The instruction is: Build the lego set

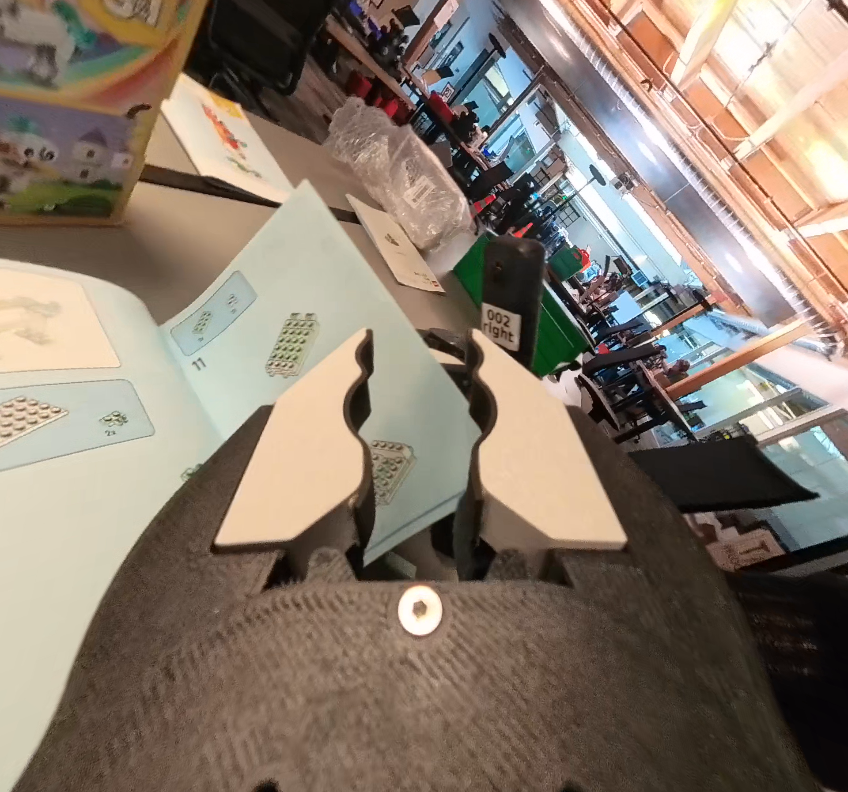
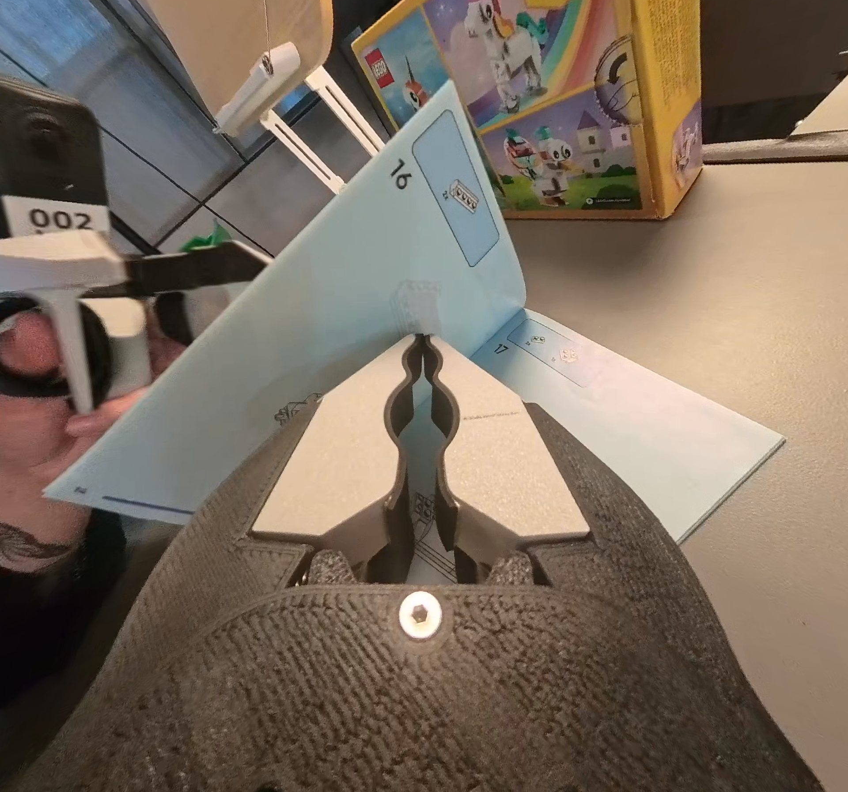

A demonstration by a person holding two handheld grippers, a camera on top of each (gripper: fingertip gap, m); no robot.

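Note:
The open light-blue instruction booklet [image 1: 82, 472] lies on the grey table. One page [image 2: 298, 334] stands lifted. My right gripper [image 2: 422, 339] is shut on that page, with the tips pinching its lower part. The same page [image 1: 321, 274] passes between the jaws of my left gripper [image 1: 421, 339], which is open and does not pinch it. The right gripper's black body [image 1: 507, 293] shows behind the page. One dark finger [image 2: 197, 265] of the left gripper reaches the page's left edge. The yellow Lego box [image 2: 550, 82] stands behind the booklet and also shows in the left wrist view [image 1: 69, 82].
Clear plastic bags [image 1: 394, 173], a second booklet [image 1: 215, 137] and a small white leaflet [image 1: 394, 251] lie farther along the table. A green bin [image 1: 555, 329] stands past the table edge. A person's hand [image 2: 41, 439] holds the left gripper. Bare table top [image 2: 734, 311] lies to the right.

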